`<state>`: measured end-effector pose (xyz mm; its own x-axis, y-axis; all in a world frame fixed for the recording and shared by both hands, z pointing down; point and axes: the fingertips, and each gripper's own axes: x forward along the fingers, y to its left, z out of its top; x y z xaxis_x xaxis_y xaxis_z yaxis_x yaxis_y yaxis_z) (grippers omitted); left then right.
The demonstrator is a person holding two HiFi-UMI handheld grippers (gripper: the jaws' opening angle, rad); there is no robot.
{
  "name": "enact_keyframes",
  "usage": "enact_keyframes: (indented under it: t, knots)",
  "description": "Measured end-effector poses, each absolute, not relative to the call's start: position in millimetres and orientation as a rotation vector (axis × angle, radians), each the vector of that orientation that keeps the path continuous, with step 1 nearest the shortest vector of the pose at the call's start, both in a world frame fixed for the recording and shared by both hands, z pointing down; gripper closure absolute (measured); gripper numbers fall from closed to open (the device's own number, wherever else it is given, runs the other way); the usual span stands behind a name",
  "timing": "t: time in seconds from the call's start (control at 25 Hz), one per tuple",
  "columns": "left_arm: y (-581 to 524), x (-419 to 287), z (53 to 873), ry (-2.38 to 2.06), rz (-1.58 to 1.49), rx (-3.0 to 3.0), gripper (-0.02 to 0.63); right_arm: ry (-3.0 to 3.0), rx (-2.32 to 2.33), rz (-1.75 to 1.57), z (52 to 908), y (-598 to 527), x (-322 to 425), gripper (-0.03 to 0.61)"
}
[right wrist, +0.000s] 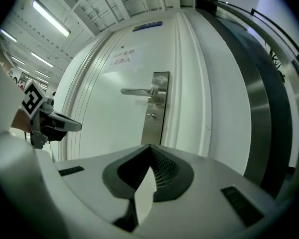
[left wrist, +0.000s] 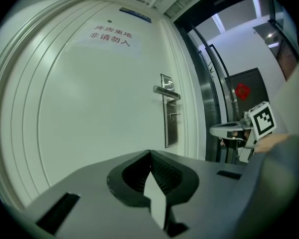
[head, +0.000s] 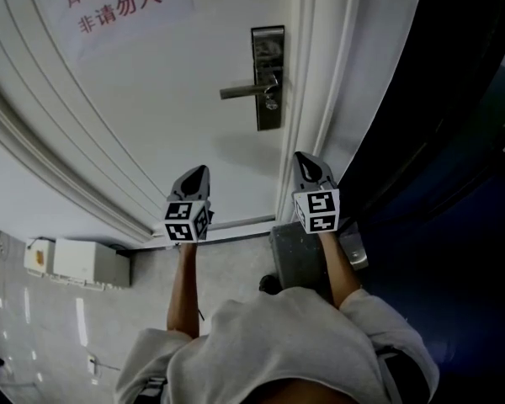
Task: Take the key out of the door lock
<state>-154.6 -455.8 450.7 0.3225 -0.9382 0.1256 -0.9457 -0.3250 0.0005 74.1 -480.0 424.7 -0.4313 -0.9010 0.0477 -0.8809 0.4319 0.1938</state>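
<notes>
Firstly, head view: white door (head: 151, 99); steel lock plate (head: 268, 78) with lever handle (head: 244, 92); key (head: 272, 101) sits in the lock just under the handle. Left gripper (head: 197, 173) and right gripper (head: 304, 160) are held side by side, both well apart from the key. Left gripper view: jaws clenched together, nothing between them; key ahead, to the right. Right gripper view: jaws clenched, empty; key straight ahead beneath the handle.
</notes>
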Motion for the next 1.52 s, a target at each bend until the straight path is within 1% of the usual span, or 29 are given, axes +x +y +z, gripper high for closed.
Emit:
enact_keyframes:
  t: [0.24, 0.56, 1.04, 1.52]
  knots:
    - [-493, -159, 440, -1.829, 0.147, 2.473, 0.595, -2.571, 1.547, -0.229, 417, -526, 68, 0.555]
    - [-518, -164, 449, -1.837, 0.148, 2.444, 0.595, -2.583, 1.485, -0.228, 421, -552, 54, 0.555]
    - [-526, -189, 458, -1.778, 0.176, 2.47, 0.595, -2.529, 1.523, -0.182, 438, -550, 30, 0.555]
    - [-529, -197, 458, -1.722, 0.148, 2.502, 0.595, -2.491, 1.582, -0.298, 403, -554, 22, 0.555]
